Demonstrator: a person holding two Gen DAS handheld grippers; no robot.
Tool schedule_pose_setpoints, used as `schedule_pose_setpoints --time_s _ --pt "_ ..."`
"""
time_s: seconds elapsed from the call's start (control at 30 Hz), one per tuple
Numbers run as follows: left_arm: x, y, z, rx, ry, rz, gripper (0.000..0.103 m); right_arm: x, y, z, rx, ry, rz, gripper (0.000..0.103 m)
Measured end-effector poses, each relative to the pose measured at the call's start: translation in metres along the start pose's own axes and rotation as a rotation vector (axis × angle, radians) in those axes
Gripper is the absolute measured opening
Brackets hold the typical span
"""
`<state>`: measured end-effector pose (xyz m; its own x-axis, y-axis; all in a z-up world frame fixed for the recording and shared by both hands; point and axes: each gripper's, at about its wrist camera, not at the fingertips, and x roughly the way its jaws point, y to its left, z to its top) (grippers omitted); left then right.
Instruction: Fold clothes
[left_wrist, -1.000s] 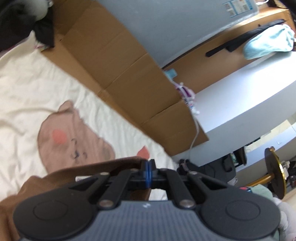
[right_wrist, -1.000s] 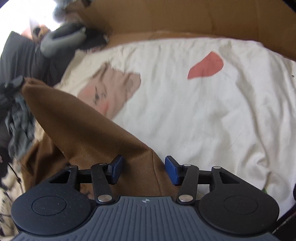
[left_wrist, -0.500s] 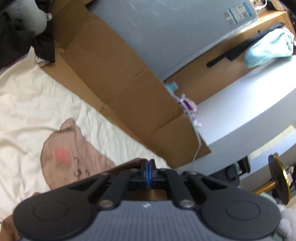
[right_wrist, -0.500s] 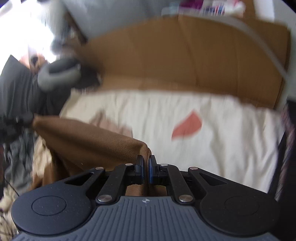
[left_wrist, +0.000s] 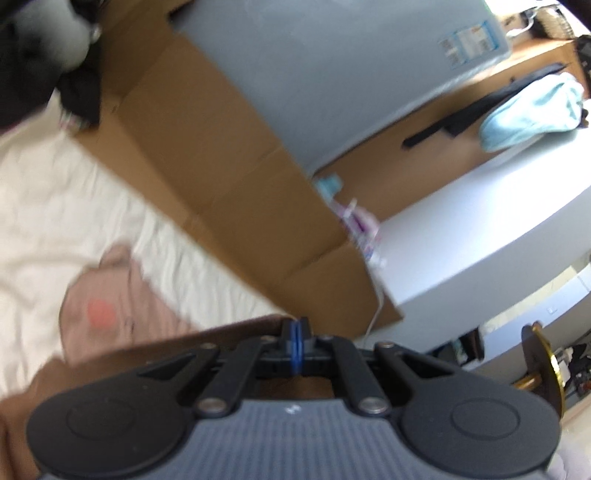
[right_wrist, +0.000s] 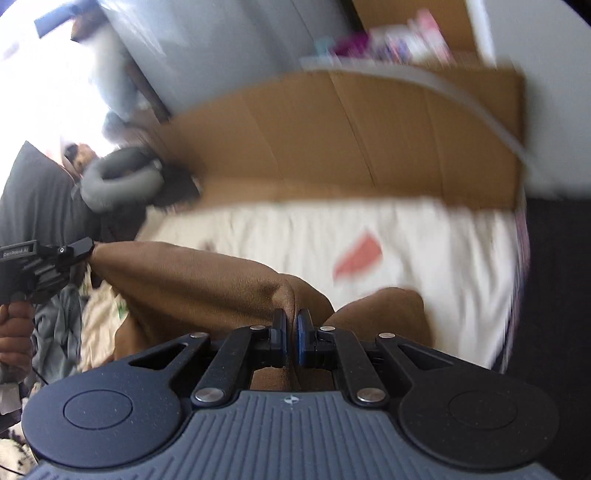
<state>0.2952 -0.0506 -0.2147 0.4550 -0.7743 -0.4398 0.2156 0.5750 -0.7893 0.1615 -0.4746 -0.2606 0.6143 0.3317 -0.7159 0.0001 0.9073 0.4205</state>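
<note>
At nine o'clock in the right wrist view, the left gripper is clamped on one corner of the brown garment. The right gripper, jaws apart a second ago, has closed on a bunched fold and lifted it above the cream bedsheet. A cardboard wall borders the bed at twelve o'clock.

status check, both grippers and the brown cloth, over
Left gripper shut on brown cloth. Right gripper shut on same cloth, raised off white sheet. Nothing in the way.
</note>
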Motion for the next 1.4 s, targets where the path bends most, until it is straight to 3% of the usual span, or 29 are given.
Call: schedule_pose_setpoints --time_s 0.3,0.63,0.87,0.97,1.03,1.07,1.27,1.4 --pt "0.011 0.032 -0.06 -0.034 0.184 0.106 0.0 0.006 -0.018 -0.092 0.097 0.186 -0.044 0.003" --pt "0.004 0.042 -0.092 0.025 0.274 0.189 0.0 -0.003 -0.019 -0.16 0.15 0.368 -0.067 0.005" --pt "-0.003 0.042 -0.1 0.023 0.26 0.187 0.001 -0.026 -0.016 -0.125 0.07 0.315 -0.058 0.007" --pt "-0.005 0.04 -0.101 0.02 0.239 0.179 0.001 -0.021 -0.01 -0.095 0.001 0.314 -0.053 0.017" --pt "-0.007 0.041 -0.102 0.006 0.222 0.168 0.001 -0.018 -0.003 -0.076 -0.064 0.314 -0.041 0.028" --pt "-0.008 0.041 -0.102 -0.002 0.213 0.163 0.001 -0.015 0.001 -0.068 -0.098 0.316 -0.035 0.04" --pt "-0.007 0.045 -0.104 -0.019 0.201 0.148 0.001 0.016 0.022 -0.027 -0.299 0.382 0.012 0.041" --pt "-0.007 0.047 -0.101 -0.023 0.189 0.132 0.001 0.04 0.034 -0.015 -0.462 0.479 0.063 0.041"
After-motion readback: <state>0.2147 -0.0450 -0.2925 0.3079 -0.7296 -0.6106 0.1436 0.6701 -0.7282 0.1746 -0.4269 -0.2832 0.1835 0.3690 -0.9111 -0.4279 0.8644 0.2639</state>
